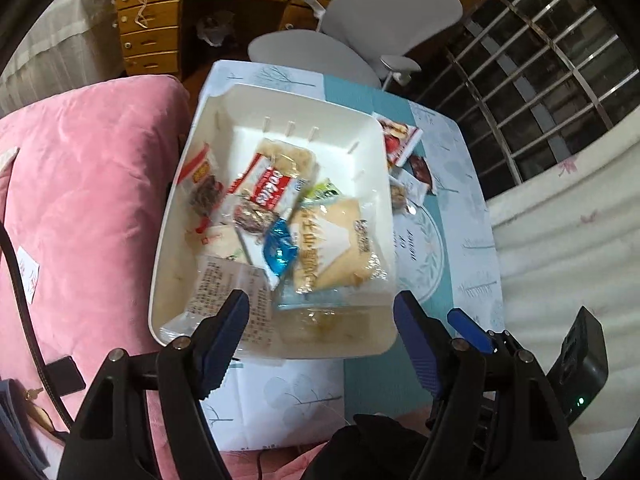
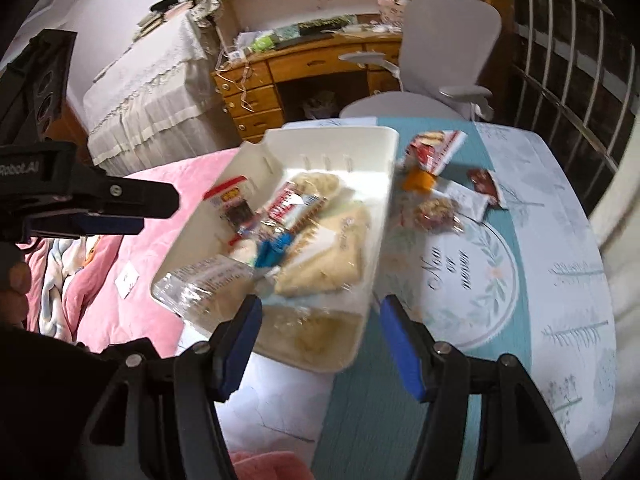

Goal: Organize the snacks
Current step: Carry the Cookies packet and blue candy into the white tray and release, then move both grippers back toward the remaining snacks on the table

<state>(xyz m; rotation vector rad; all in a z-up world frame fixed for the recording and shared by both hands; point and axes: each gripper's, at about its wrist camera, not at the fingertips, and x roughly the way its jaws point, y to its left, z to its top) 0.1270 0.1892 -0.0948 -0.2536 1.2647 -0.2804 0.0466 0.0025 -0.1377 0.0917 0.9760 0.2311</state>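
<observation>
A white plastic bin (image 1: 280,96) (image 2: 332,134) stands on a small table and holds several wrapped snacks. Among them are a large pale bread pack (image 1: 332,244) (image 2: 328,256), a red and white biscuit pack (image 1: 270,186) and a blue candy (image 1: 280,250). A clear-wrapped pastry (image 1: 328,320) (image 2: 308,328) lies at the bin's near end. My left gripper (image 1: 322,304) hangs open over that end, pads apart from the wrapper. My right gripper (image 2: 320,306) is open above the same spot. Loose snacks lie right of the bin: a red packet (image 2: 436,150), a brown packet (image 2: 486,184) and a nut bar (image 2: 434,212).
The table wears a blue and white cloth (image 2: 480,280). A pink quilt (image 1: 80,184) covers the bed to the left. A grey chair (image 2: 452,32) and a wooden desk (image 2: 280,76) stand behind the table. A barred window (image 1: 540,80) is at the right.
</observation>
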